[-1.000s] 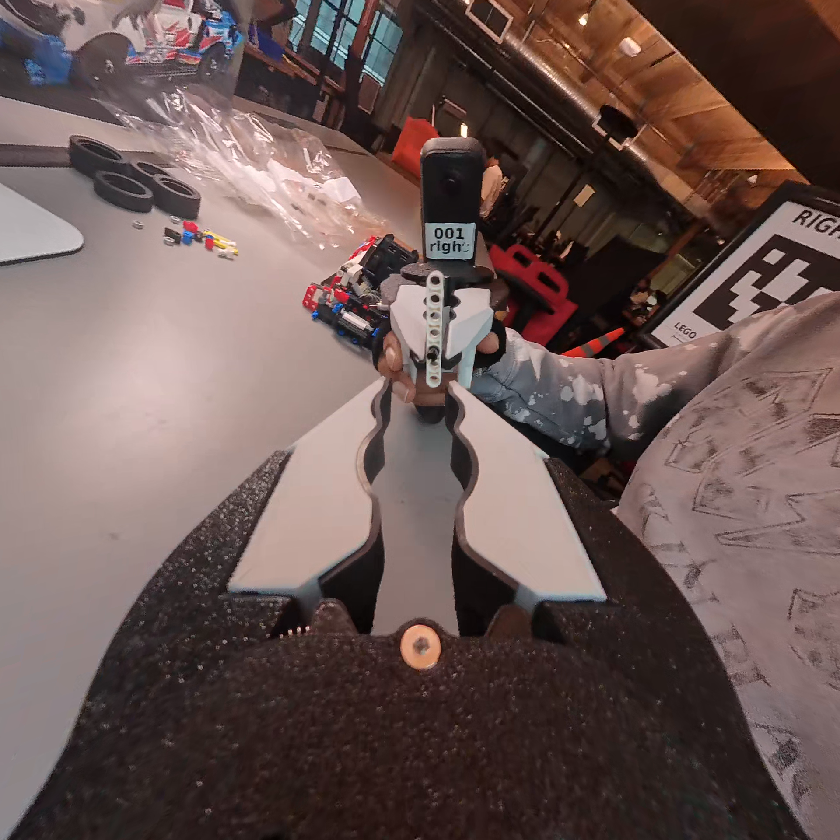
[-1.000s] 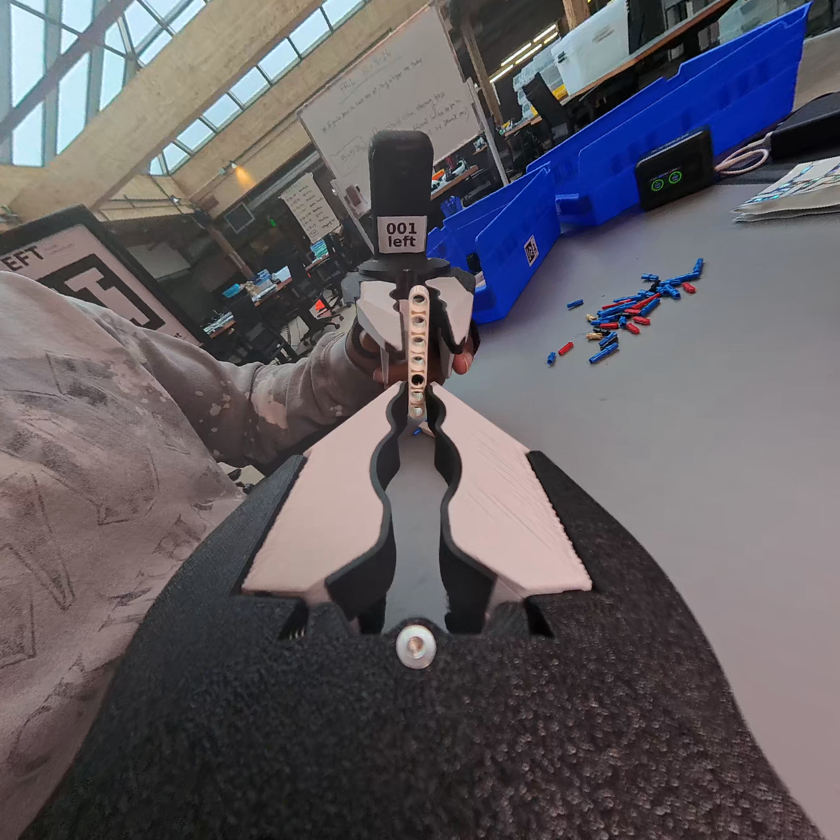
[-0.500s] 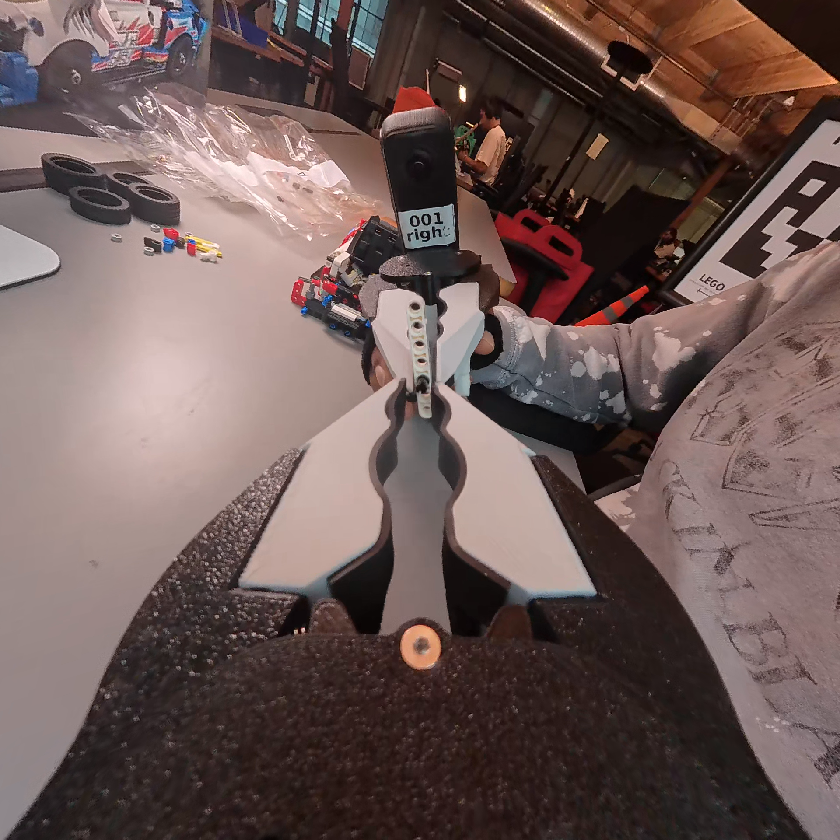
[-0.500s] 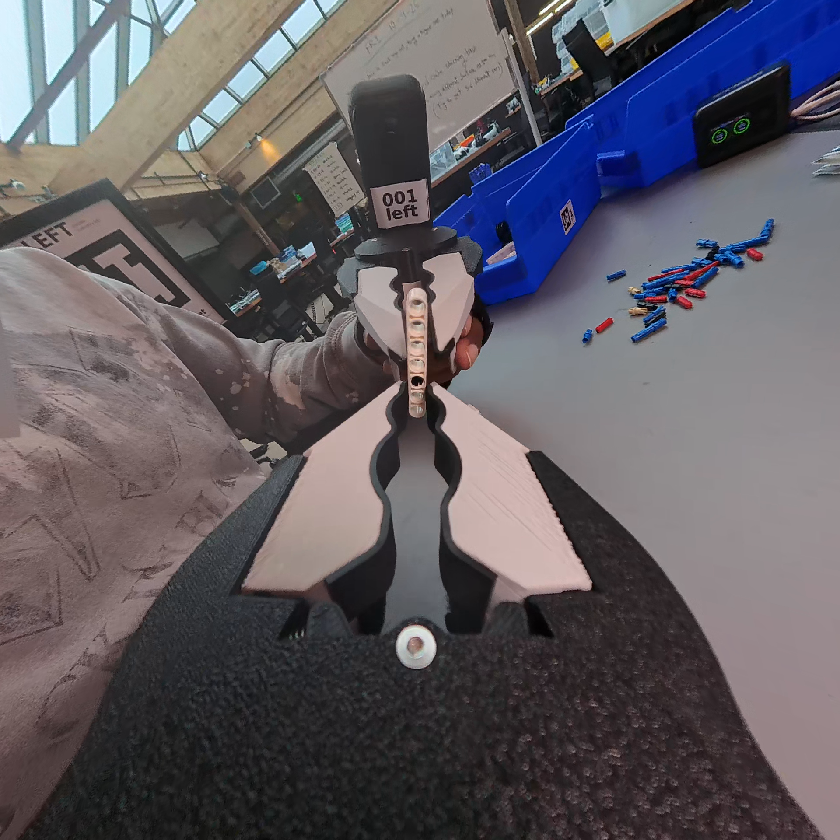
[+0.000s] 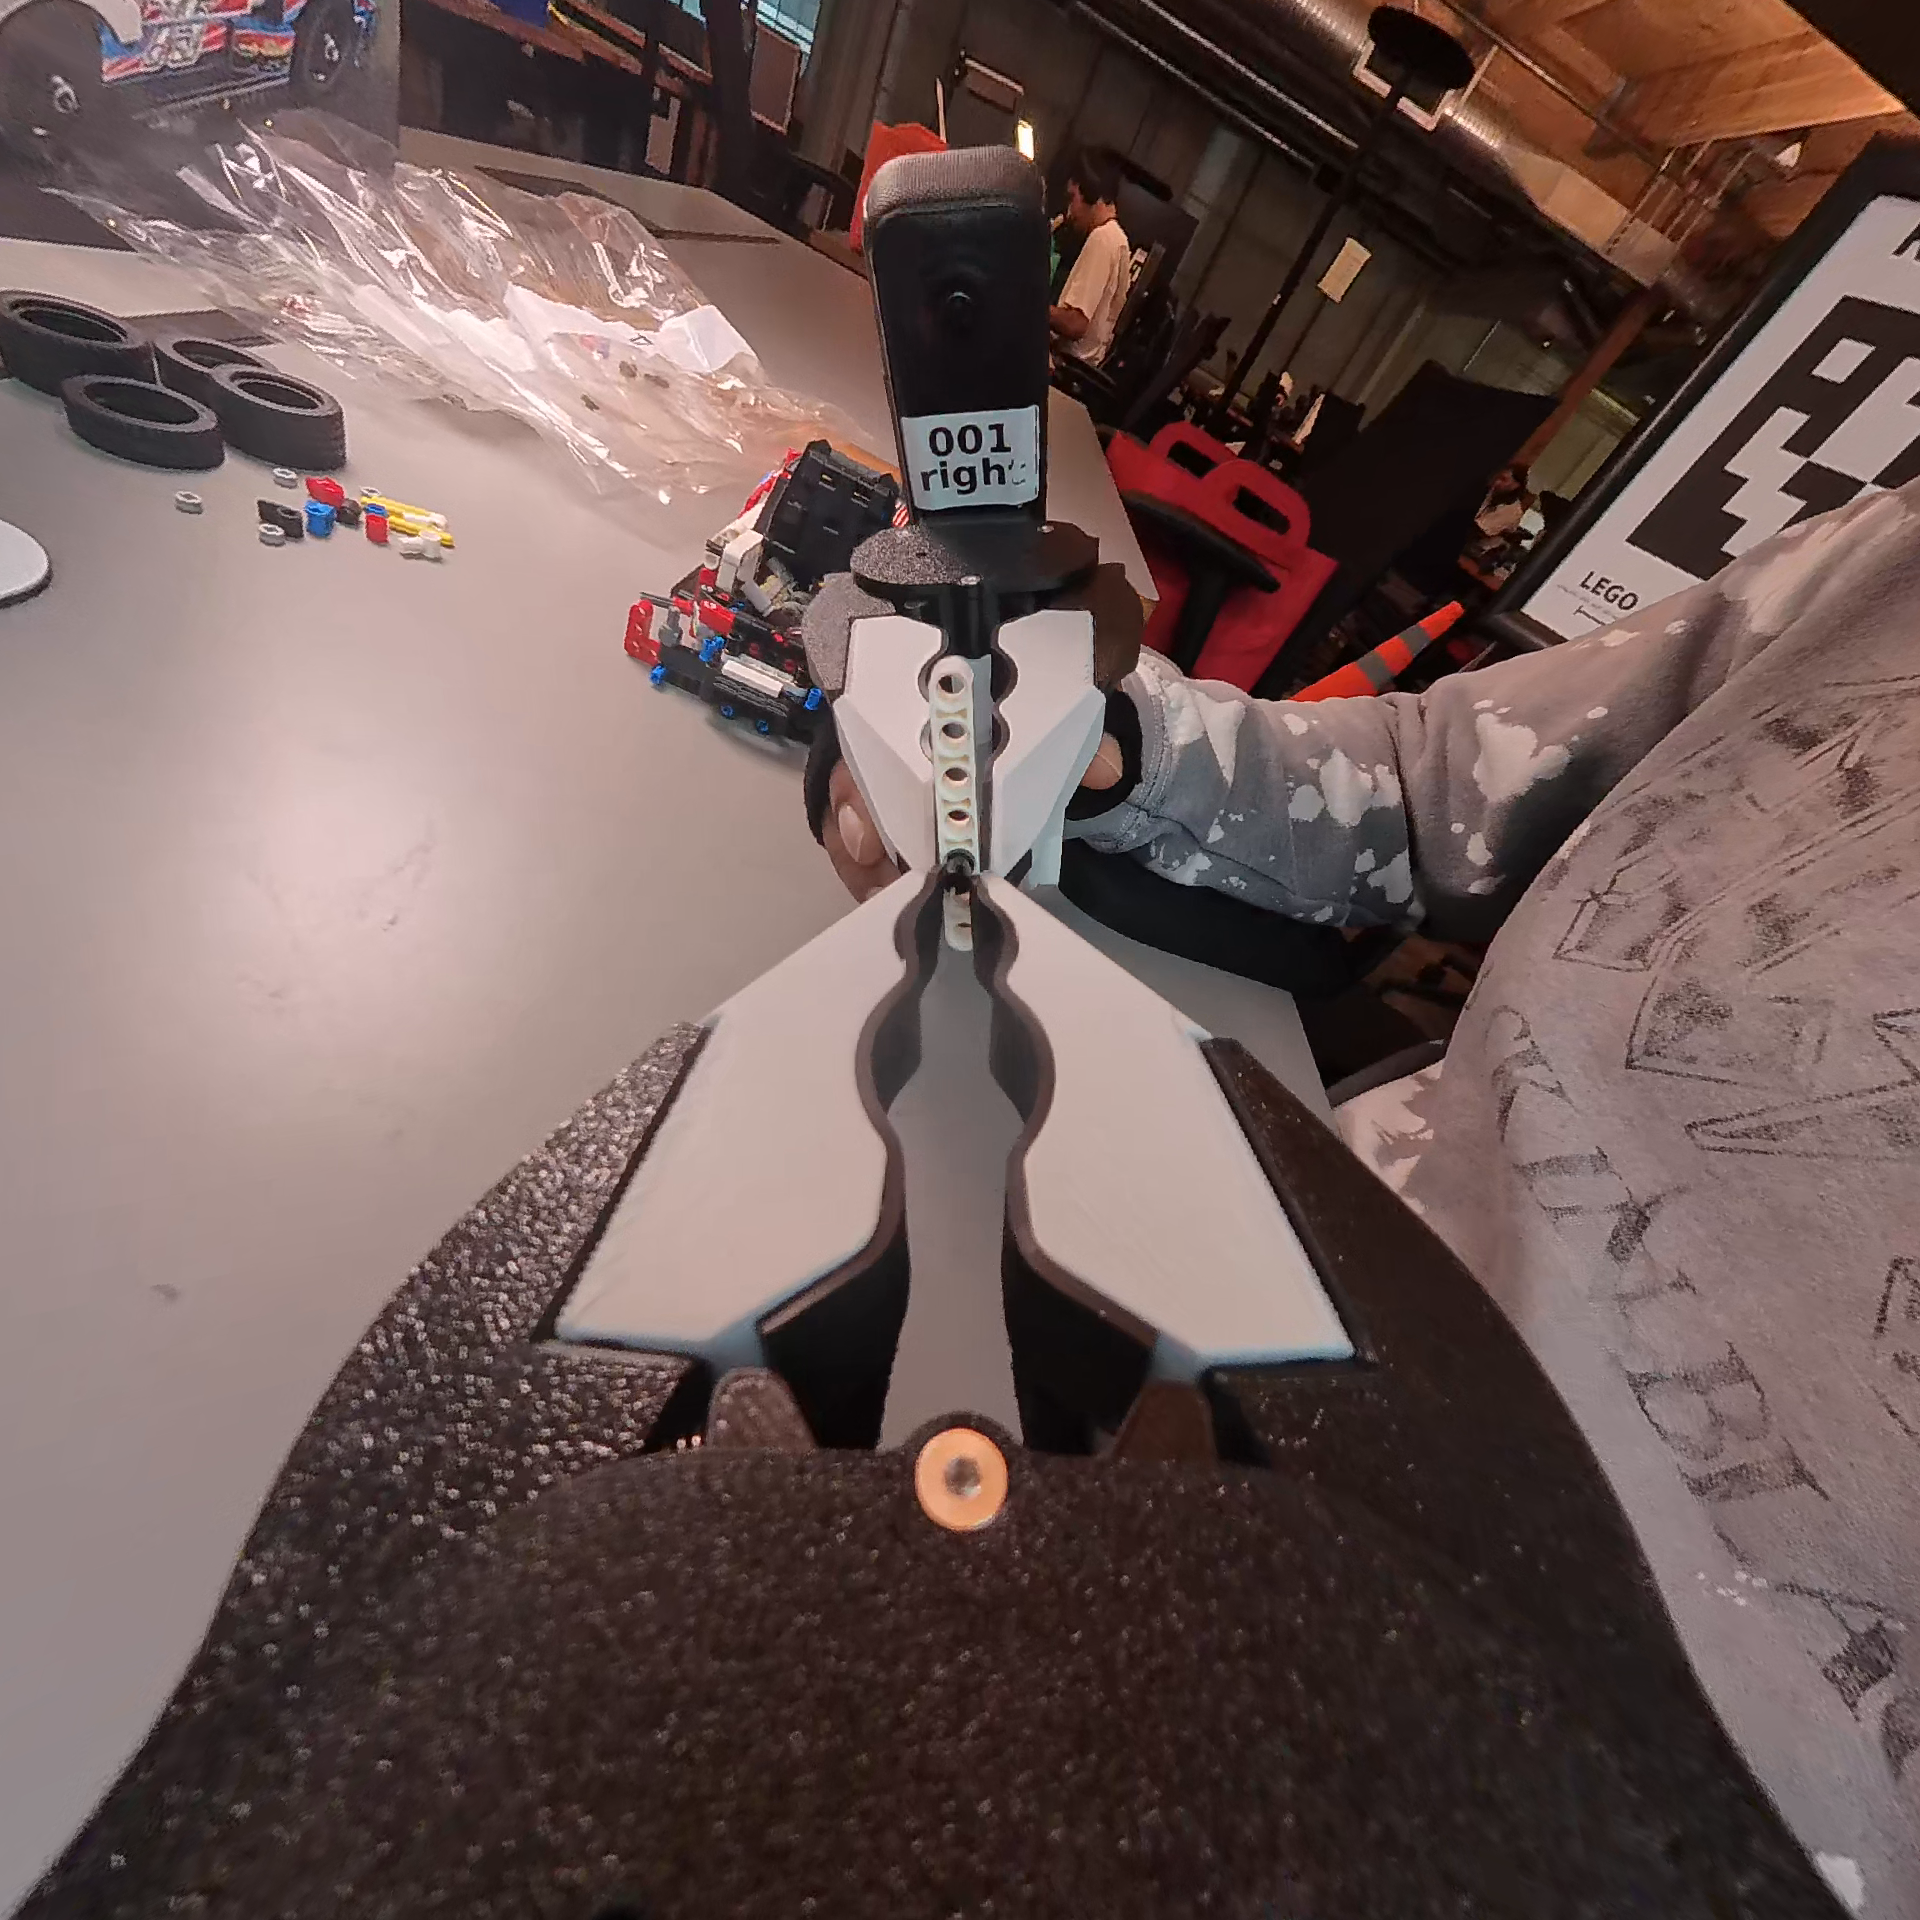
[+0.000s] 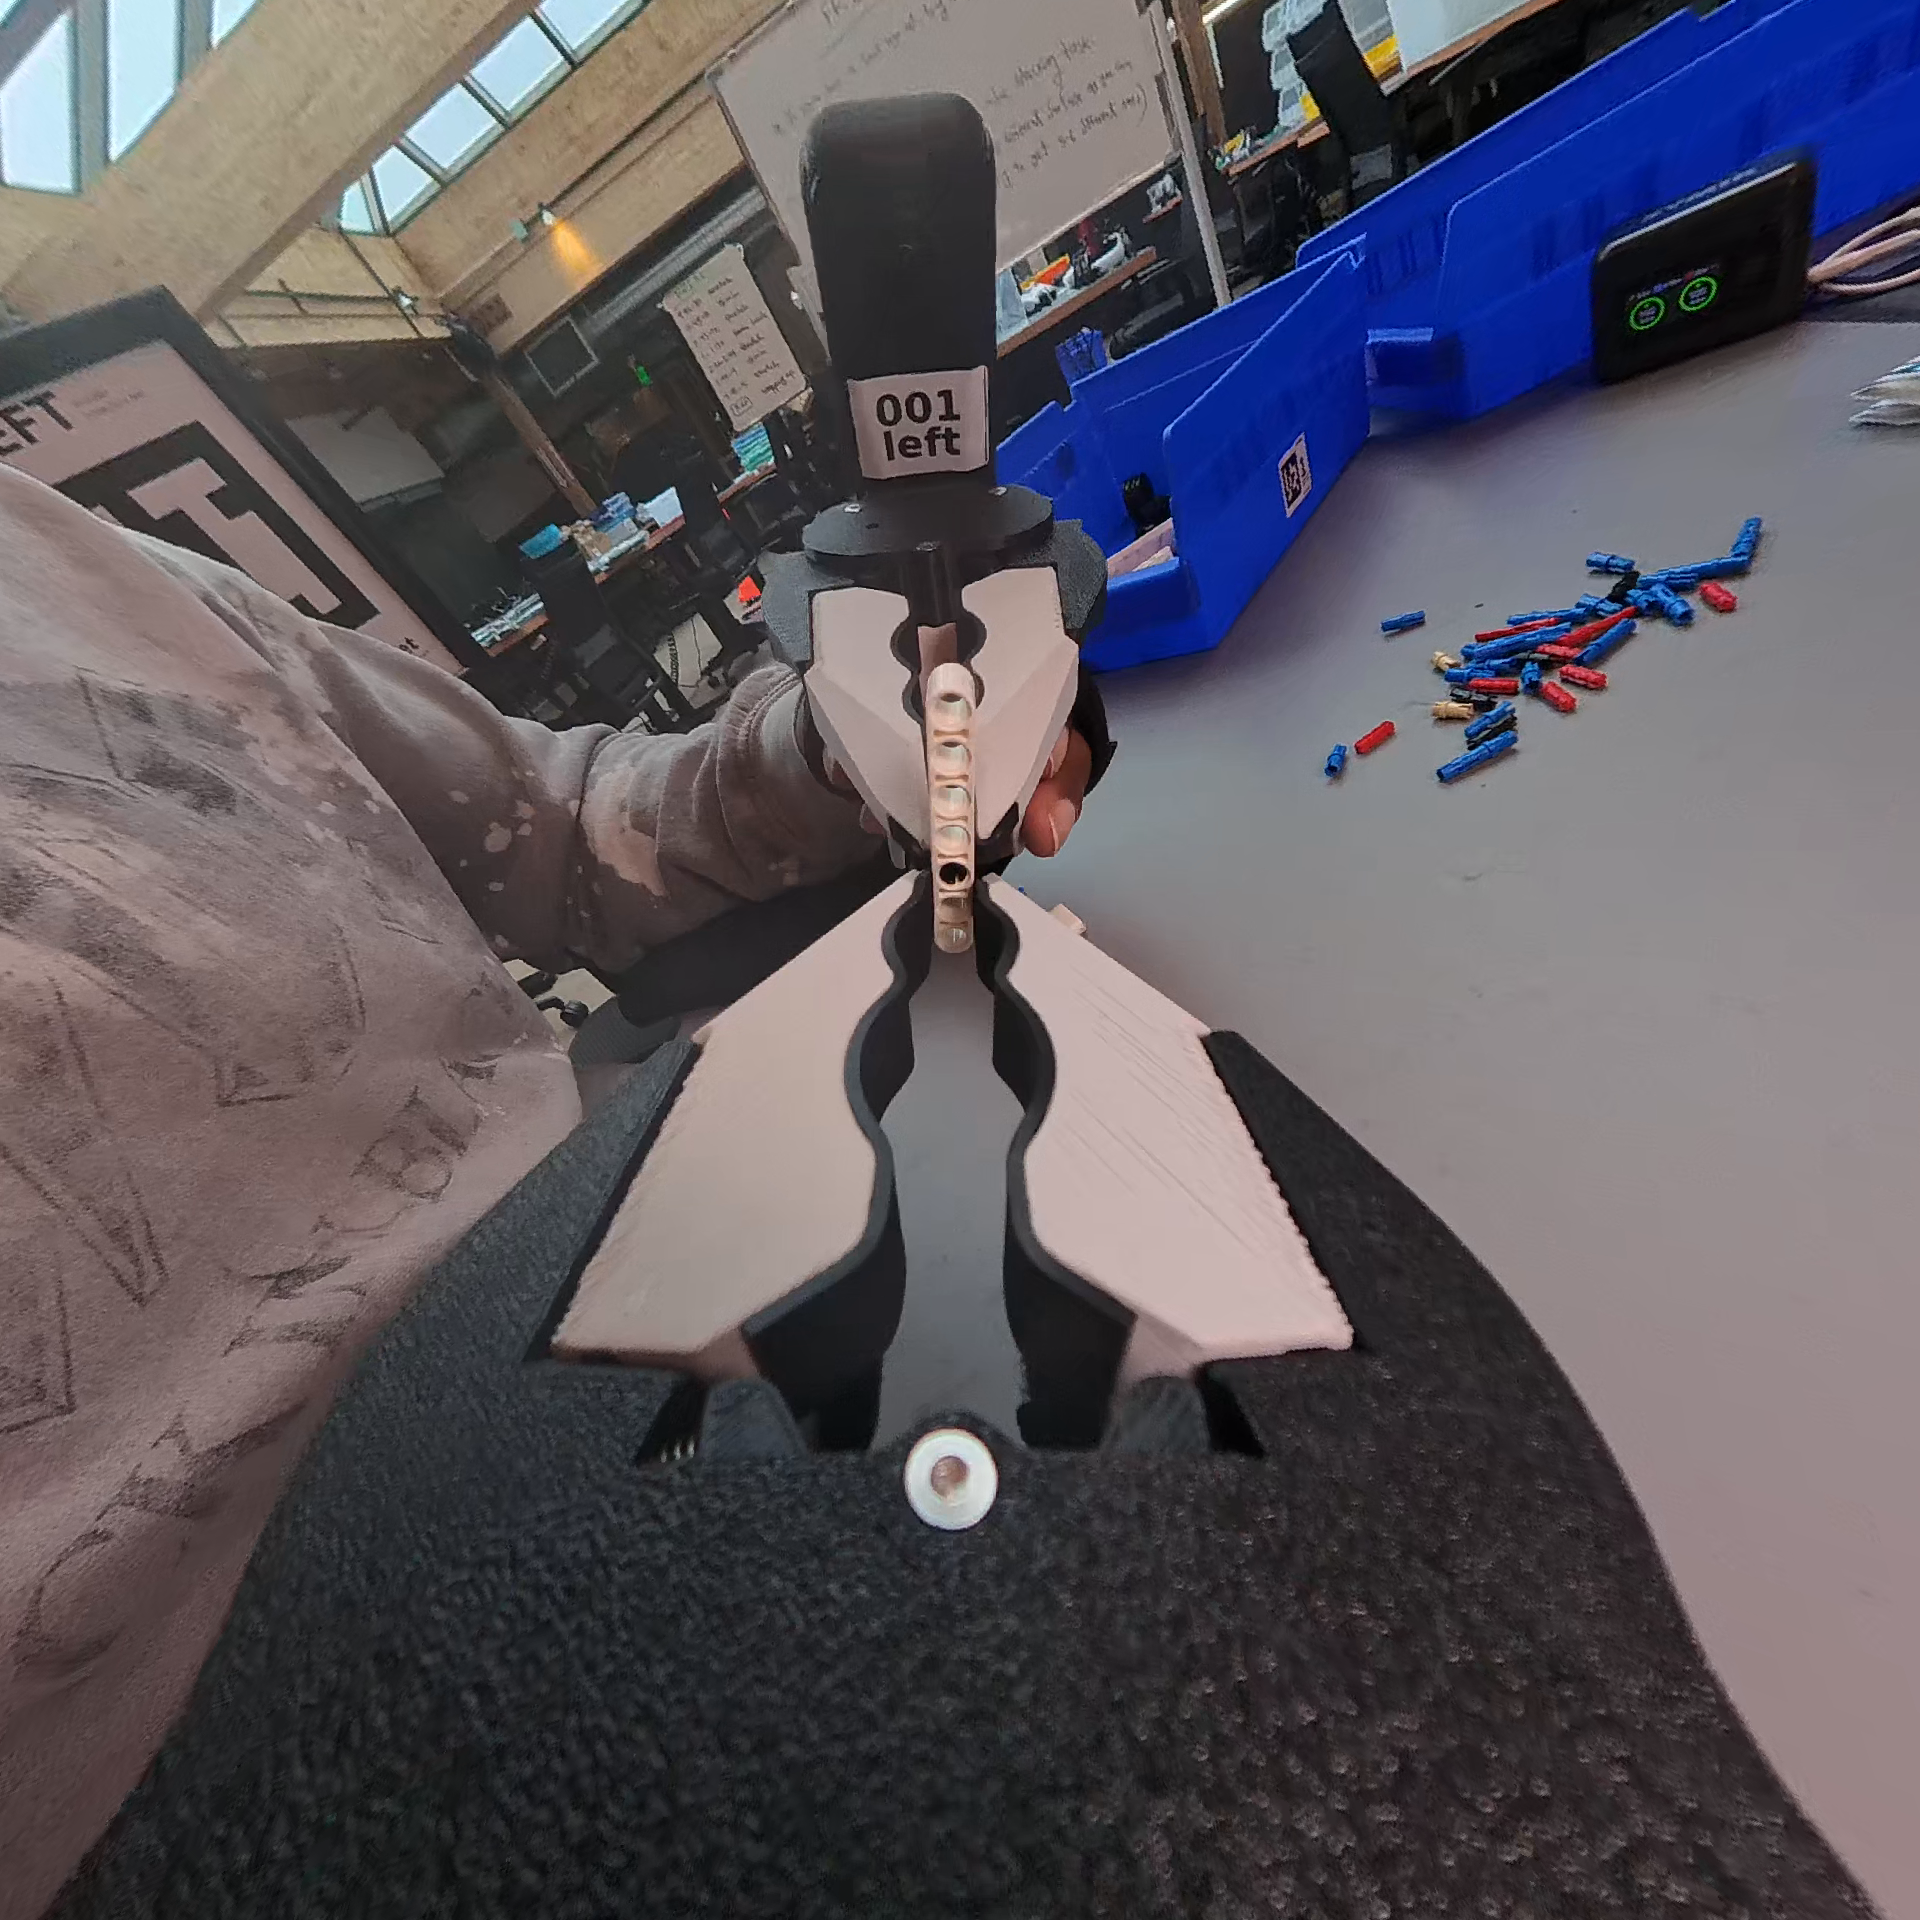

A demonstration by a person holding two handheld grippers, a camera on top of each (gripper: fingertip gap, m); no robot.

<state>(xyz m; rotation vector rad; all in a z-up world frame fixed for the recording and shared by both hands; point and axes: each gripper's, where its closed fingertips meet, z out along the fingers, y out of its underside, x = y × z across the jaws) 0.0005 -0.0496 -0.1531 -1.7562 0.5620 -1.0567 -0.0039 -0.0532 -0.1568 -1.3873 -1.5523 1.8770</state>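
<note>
A white perforated beam (image 5: 951, 758) stands upright between my two grippers, which face each other tip to tip above the grey table (image 5: 312, 883). My left gripper (image 5: 954, 896) has its jaws closed down to the beam's width around its lower end. My right gripper (image 6: 951, 896) is shut on the same lower end of the beam (image 6: 951, 769). A small dark pin (image 5: 956, 860) sits in the beam's second hole from the bottom. The right gripper's white fingers (image 5: 883, 727) show behind the beam in the left wrist view. The left gripper's fingers (image 6: 862, 707) show behind it in the right wrist view.
A partly built toy car chassis (image 5: 758, 634), black tyres (image 5: 197, 400), small coloured pieces (image 5: 353, 514) and a clear plastic bag (image 5: 468, 301) lie on the table to the left. Blue bins (image 6: 1299, 436), scattered blue and red pins (image 6: 1558, 665) and a black device (image 6: 1704, 281) lie to the right. Only a small space, under 4 cm, lies between the two pairs of fingers.
The left gripper moved in to the beam and its jaws narrowed around the lower end. The right gripper kept hold of the beam throughout. Both tilted slightly.
</note>
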